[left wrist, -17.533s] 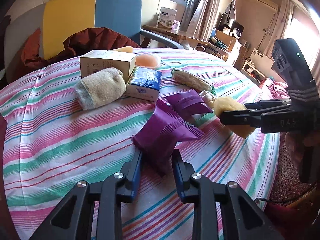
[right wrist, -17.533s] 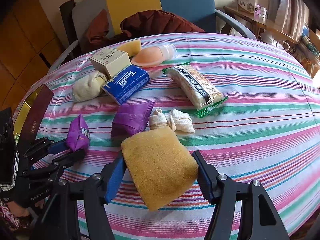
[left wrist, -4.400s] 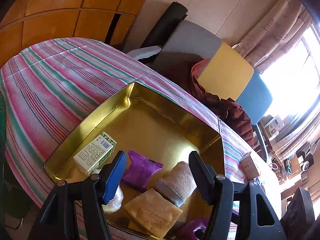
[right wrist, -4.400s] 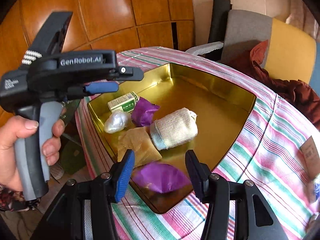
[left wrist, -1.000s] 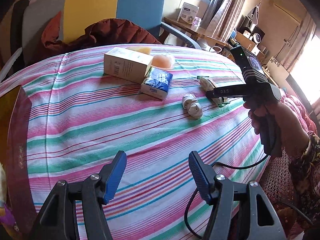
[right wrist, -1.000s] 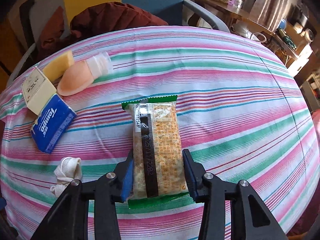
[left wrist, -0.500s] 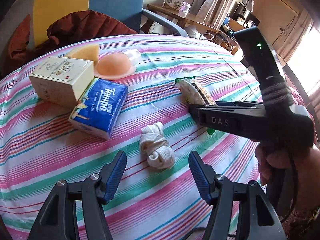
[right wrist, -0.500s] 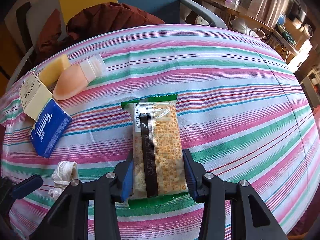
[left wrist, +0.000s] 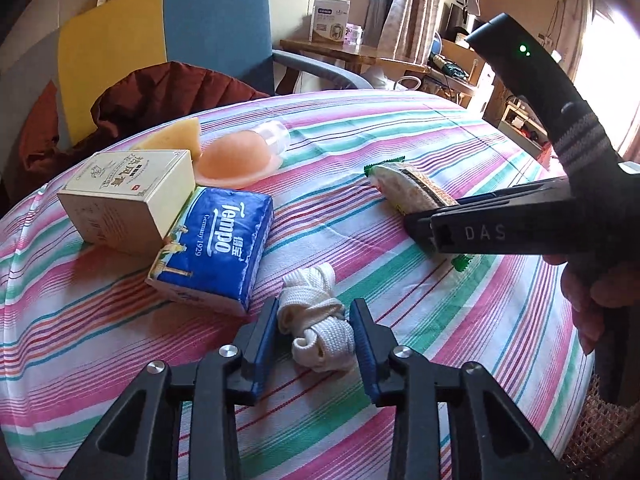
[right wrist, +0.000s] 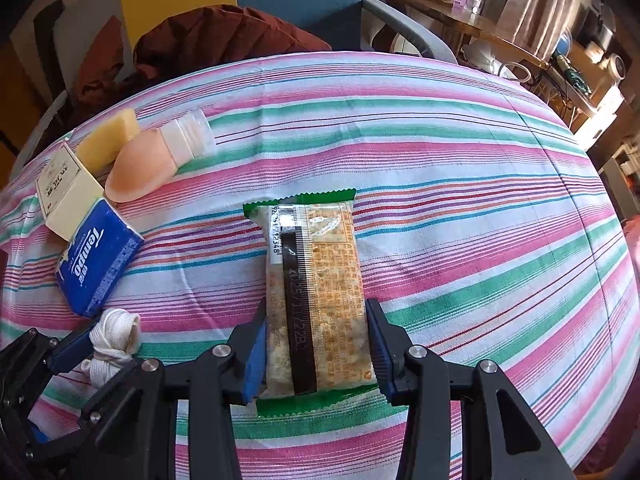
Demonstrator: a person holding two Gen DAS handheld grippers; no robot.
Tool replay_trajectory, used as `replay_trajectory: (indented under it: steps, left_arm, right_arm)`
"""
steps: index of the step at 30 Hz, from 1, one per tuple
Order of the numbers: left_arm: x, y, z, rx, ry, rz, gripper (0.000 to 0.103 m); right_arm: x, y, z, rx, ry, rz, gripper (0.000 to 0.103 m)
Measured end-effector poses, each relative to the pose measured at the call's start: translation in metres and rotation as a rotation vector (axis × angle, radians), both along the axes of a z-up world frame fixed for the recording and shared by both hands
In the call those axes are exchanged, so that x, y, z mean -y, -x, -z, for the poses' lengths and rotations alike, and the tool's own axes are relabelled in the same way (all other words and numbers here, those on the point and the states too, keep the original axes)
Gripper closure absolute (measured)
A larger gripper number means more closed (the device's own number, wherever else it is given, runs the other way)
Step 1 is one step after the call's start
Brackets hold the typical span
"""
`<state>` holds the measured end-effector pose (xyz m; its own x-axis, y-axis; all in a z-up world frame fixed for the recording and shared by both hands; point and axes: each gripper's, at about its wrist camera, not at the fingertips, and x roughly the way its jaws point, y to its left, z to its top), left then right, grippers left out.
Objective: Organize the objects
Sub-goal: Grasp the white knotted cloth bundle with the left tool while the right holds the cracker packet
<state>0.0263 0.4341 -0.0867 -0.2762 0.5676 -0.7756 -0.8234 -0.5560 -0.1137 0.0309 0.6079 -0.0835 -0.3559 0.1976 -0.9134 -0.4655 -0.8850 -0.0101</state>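
Observation:
My left gripper (left wrist: 314, 322) is shut on a white knotted rope bundle (left wrist: 316, 328) lying on the striped tablecloth (left wrist: 360, 140); the bundle also shows in the right wrist view (right wrist: 114, 336). My right gripper (right wrist: 316, 328) is shut on a cracker packet with green ends (right wrist: 316, 292), which also shows in the left wrist view (left wrist: 408, 192). On the cloth to the left lie a blue Tempo tissue pack (left wrist: 218, 250), a cream carton (left wrist: 128, 200), a yellow sponge wedge (left wrist: 174, 140) and a peach squeeze bottle (left wrist: 236, 158).
A yellow and blue chair (left wrist: 168, 36) with a dark red jacket (left wrist: 160, 92) stands behind the table. A side table with boxes (left wrist: 332, 20) is at the back right. The table's edge drops off at the right (left wrist: 576, 400).
My left gripper has moved forward to the rope bundle and shut on it. My right gripper stays shut on the cracker packet.

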Motion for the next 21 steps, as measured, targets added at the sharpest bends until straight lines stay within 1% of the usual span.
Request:
replay_trajectory:
  steps: [3, 13, 16, 21]
  left_arm:
    - [0.008, 0.002, 0.0, 0.013, -0.018, -0.018, 0.069]
    - [0.033, -0.002, 0.0, 0.018, -0.057, -0.057, 0.069]
    - [0.043, -0.003, 0.0, 0.019, -0.068, -0.078, 0.069]
    - [0.061, -0.005, 0.0, 0.017, -0.086, -0.11, 0.069]
  right_arm:
    - [0.001, 0.001, 0.0, -0.006, 0.0, -0.004, 0.058]
    - [0.015, 0.006, -0.001, -0.026, -0.018, -0.071, 0.058]
    - [0.017, 0.005, -0.005, -0.052, -0.019, -0.079, 0.058]
    - [0.023, 0.001, -0.018, -0.125, -0.027, -0.079, 0.058]
